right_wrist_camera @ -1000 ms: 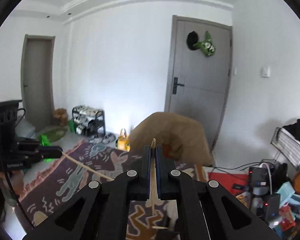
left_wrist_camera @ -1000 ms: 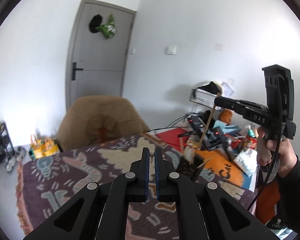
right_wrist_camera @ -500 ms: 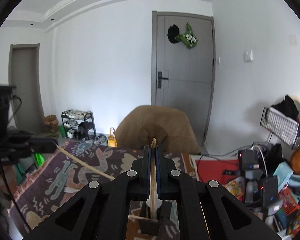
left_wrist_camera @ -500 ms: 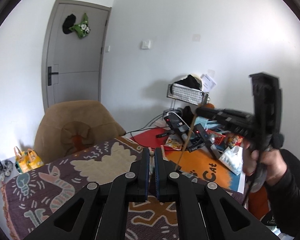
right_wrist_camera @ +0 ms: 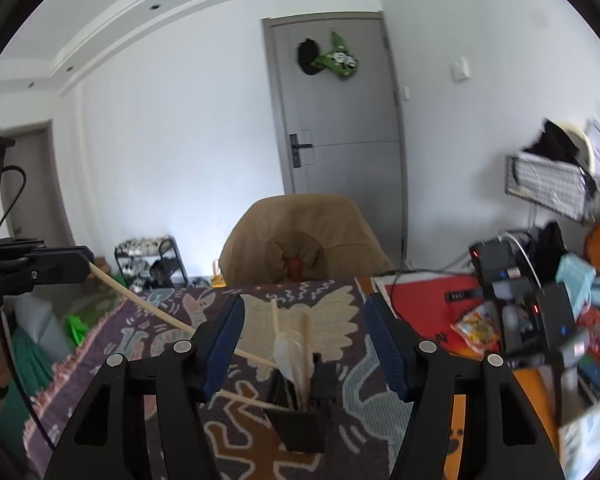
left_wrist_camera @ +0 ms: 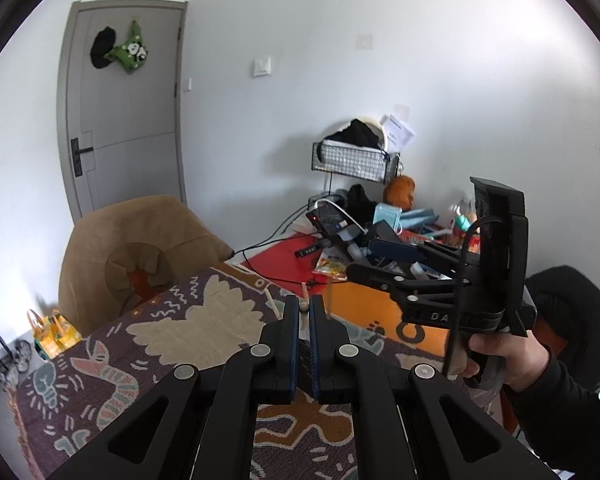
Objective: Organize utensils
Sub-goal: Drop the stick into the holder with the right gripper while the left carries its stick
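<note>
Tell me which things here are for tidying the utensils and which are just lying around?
For the job:
- black utensil holder
- chopsticks and white spoon standing in it
- long chopstick in the left hand-held gripper
- right hand-held gripper, jaws just opened

Just lying about:
- brown chair
- wire basket
- snack packet
- shoe rack

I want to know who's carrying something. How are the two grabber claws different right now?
The left gripper is pinched shut on a chopstick, while the right gripper has just been opening and nothing is pressed between its pads. The left gripper's chopstick slants down toward the black holder; the right gripper hangs right over that holder. Both are black with blue pads.
</note>
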Motion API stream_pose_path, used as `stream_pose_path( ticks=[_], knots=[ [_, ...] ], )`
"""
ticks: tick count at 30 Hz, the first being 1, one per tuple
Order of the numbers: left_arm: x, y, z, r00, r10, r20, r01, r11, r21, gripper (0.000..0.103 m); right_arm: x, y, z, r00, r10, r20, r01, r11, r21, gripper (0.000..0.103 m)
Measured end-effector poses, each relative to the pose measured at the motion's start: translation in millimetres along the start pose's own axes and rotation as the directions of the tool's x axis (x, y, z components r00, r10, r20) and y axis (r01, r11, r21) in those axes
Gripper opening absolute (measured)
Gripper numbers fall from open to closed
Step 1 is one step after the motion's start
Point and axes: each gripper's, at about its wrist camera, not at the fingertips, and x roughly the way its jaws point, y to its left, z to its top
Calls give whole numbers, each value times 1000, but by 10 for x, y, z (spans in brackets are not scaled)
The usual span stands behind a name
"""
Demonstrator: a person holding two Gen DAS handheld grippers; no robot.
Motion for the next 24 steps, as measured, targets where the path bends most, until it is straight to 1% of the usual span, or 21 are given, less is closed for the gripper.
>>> stream_pose_path(
  ticks=[4,7,10,12,16,19,21,24],
  knots=[
    [73,-109,74,999,8,-49,-6,999,47,5,-109,-209,-203,1000,-18,5,18,994,110,62],
    [153,-182,119,996,15,-85,-8,997,80,5,-118,-309,-406,1000,-12,-12,14,984,175,63],
    [269,-239,162,991,27,-134,-13,995,103,5,-108,-374,-572,999,-13,-33,19,975,221,63],
    [357,-251,187,984,43,-175,-24,994,108,5,-101,-401,-652,999,-3,-41,13,969,248,63],
    [483,-219,234,974,61,-219,-44,996,83,5,-97,-420,-774,999,9,-52,6,960,279,63],
    [574,-187,261,969,70,-237,-59,997,55,5,-119,-434,-833,998,16,-53,1,953,301,63],
    [621,-159,274,970,73,-232,-69,997,27,5,-120,-450,-860,998,20,-54,-2,949,314,63],
    [710,-90,242,970,53,-236,-61,998,-27,5,-131,-449,-890,998,21,-58,-1,948,318,63]
  ],
)
